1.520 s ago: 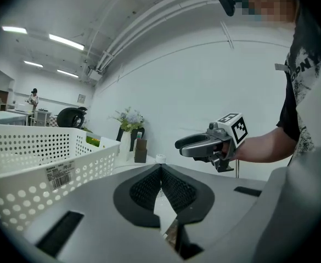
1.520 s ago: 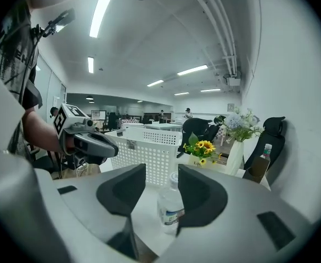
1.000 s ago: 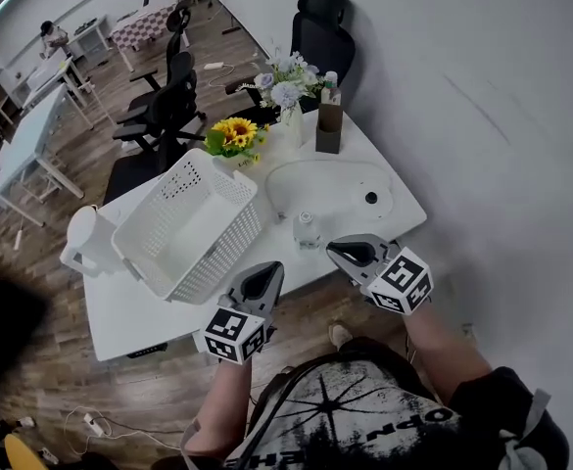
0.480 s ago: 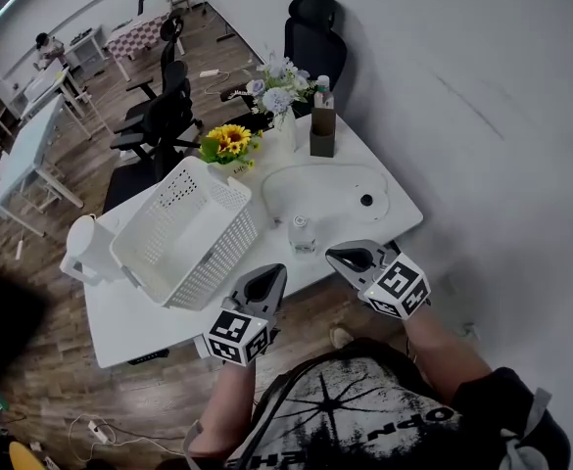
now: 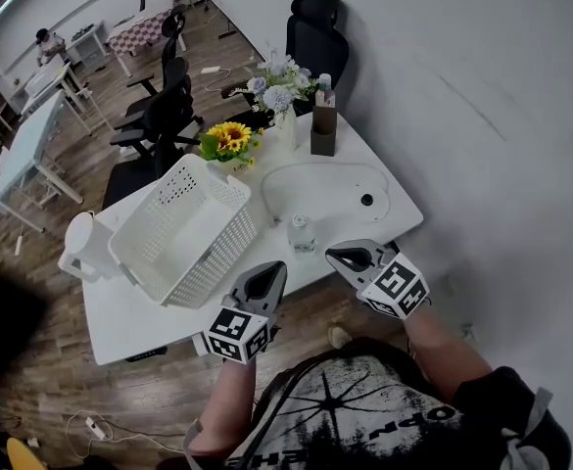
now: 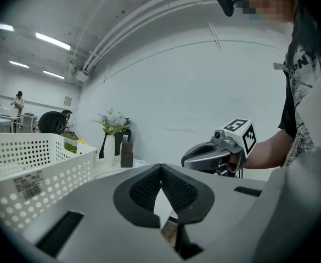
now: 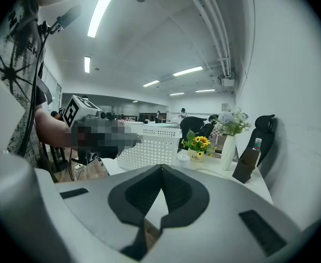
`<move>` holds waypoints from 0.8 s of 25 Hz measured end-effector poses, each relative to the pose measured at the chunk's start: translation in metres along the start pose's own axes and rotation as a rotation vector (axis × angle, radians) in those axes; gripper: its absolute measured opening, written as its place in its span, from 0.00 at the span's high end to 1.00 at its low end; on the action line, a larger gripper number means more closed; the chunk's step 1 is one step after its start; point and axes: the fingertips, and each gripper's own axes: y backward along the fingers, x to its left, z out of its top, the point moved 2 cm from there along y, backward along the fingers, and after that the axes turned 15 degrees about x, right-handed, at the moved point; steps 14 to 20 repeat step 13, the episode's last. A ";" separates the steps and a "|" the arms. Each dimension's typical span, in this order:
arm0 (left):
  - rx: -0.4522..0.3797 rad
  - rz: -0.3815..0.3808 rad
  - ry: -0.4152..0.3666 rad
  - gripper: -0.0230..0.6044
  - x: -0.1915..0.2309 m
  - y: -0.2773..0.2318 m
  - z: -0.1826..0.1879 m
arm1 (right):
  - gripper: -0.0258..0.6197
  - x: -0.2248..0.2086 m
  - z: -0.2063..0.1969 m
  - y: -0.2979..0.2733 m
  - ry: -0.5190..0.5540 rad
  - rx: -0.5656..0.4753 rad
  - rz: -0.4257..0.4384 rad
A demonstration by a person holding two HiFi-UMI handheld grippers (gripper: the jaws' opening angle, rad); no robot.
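Both grippers hover in the air just off the near edge of a white table, touching nothing. My left gripper is shut and empty; in its own view the left gripper has its pads meeting at the tips. My right gripper is also shut and empty, and its pads touch in the right gripper view. A small clear bottle stands on the table just beyond the two tips; only its white cap shows above the right jaws. A white perforated basket lies left of the bottle.
Behind the bottle lies a white oval mat. At the table's far edge stand a sunflower pot, a vase of pale flowers and a brown holder. A white jug sits at the left end. Office chairs stand beyond.
The right gripper's jaws were open with the bottle seen between them; they are shut now and only the cap shows above them. The left gripper stays shut.
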 end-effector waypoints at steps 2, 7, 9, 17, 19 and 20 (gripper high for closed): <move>0.000 0.000 0.002 0.95 -0.001 -0.002 0.000 | 0.93 -0.001 -0.001 0.000 0.005 0.006 -0.001; 0.001 0.000 0.011 0.95 -0.002 -0.005 -0.001 | 0.93 0.001 -0.004 0.000 0.010 0.017 0.000; 0.000 -0.003 0.012 0.95 -0.002 -0.006 -0.001 | 0.93 0.001 -0.005 0.000 0.012 0.021 -0.001; -0.001 -0.009 0.014 0.95 -0.002 -0.009 0.000 | 0.93 -0.002 -0.005 0.000 0.011 0.025 -0.004; -0.001 -0.009 0.014 0.95 -0.002 -0.009 0.000 | 0.93 -0.002 -0.005 0.000 0.011 0.025 -0.004; -0.001 -0.009 0.014 0.95 -0.002 -0.009 0.000 | 0.93 -0.002 -0.005 0.000 0.011 0.025 -0.004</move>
